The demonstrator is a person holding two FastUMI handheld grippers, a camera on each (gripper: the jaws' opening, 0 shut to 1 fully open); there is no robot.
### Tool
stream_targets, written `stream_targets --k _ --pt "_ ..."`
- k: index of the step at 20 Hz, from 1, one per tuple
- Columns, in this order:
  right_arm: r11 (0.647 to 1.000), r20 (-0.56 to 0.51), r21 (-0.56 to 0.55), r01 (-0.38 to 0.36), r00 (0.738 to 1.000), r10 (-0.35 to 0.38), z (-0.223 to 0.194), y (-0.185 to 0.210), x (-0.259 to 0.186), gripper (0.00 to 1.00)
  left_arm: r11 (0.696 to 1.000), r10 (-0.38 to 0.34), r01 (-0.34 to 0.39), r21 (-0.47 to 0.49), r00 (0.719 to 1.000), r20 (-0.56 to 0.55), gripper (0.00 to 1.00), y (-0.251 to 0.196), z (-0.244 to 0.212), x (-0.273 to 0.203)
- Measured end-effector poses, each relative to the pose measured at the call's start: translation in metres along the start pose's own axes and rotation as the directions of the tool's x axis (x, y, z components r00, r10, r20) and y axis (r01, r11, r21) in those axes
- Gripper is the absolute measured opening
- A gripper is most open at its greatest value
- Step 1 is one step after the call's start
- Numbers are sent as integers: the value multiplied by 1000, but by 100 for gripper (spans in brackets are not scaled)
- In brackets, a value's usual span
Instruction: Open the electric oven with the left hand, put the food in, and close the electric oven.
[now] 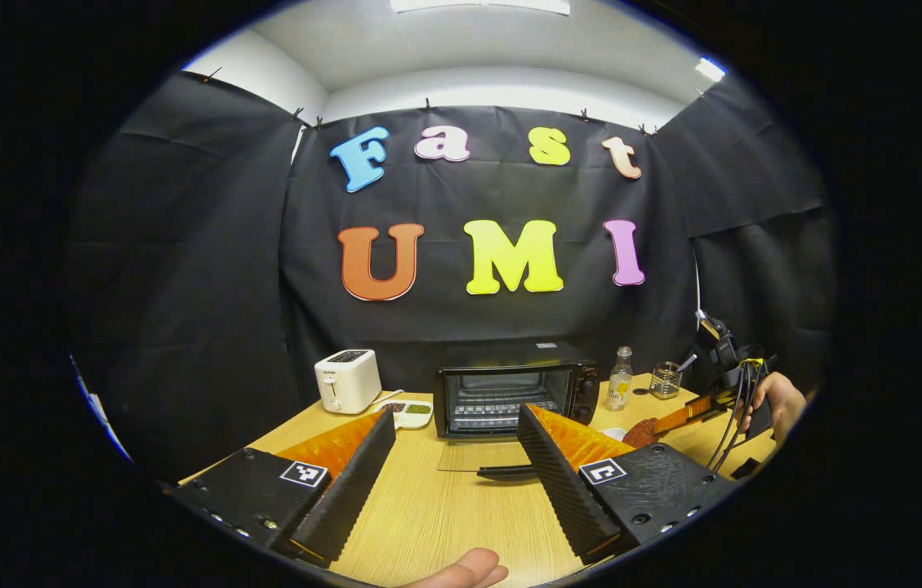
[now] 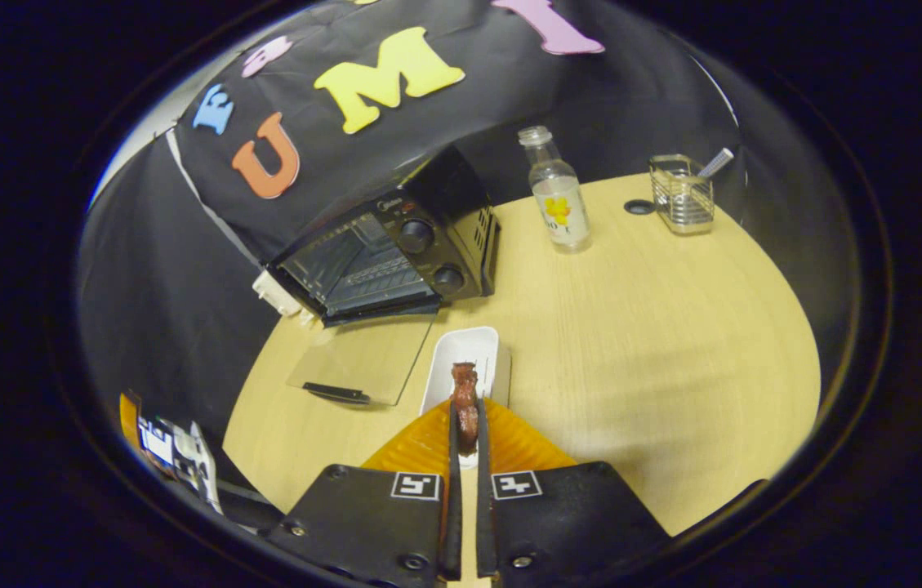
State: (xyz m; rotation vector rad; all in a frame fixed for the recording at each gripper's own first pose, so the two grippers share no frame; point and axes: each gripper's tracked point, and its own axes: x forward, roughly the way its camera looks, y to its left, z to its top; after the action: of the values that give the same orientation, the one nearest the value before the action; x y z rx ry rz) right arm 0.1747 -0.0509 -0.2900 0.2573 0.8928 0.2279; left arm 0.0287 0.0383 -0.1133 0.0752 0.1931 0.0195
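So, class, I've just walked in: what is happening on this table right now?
A person works two handheld grippers at a wooden table. The electric oven stands with its glass door folded down flat. The left gripper is open, holding nothing, facing the oven. The right gripper is shut on a reddish-brown piece of food above a white tray. The food is not yet in the oven.
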Motion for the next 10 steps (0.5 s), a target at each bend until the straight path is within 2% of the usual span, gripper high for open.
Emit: stream_targets --k 3,7,10 --pt "992 68 -113 63 996 -56 10 11 -18 9 1000 -12 12 -2 1000 -2 96 -1 0 -4" --pt "969 151 -223 103 986 -70 23 39 -39 9 1000 -6 6 -15 1000 2 96 5 1 -8" --pt "937 228 -318 142 971 -70 33 70 -48 6 1000 -12 12 -15 1000 7 96 7 0 -11"
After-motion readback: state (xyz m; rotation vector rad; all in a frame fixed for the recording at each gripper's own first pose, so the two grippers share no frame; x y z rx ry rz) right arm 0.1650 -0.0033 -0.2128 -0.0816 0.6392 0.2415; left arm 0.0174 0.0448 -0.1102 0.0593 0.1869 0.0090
